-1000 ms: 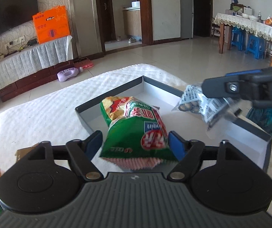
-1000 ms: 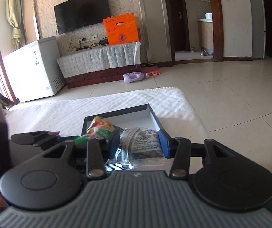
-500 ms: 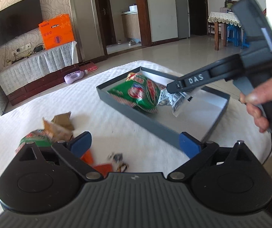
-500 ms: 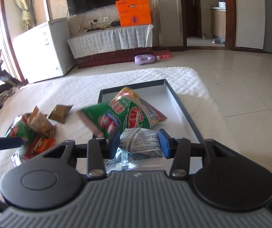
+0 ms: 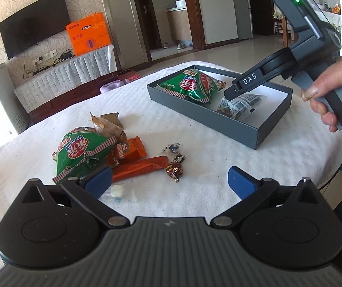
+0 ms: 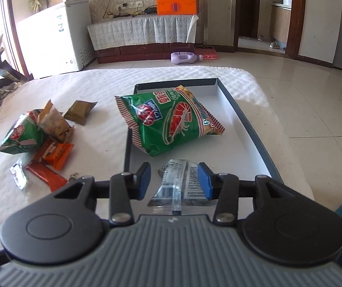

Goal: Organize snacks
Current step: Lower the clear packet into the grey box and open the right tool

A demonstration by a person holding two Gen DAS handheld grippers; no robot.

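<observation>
Jaws of the left gripper (image 5: 169, 179) now spread wide and empty over the bench (image 5: 206, 157), having dropped the green shrimp-chip bag (image 6: 171, 122) into the grey box (image 6: 247, 129); right gripper (image 6: 174, 180) jaws have parted, leaving the clear packet (image 6: 180, 181) beside it. Box's far half stays free; 1 green bag (image 5: 80, 148), orange bars and candies remain outside.

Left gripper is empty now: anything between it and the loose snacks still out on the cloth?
Nothing visible blocks it. The left gripper is open above the white cloth, and the loose pile, green chip bag, orange bars and foil candy, lies just ahead, uncovered. The grey box sits off to the right.
</observation>
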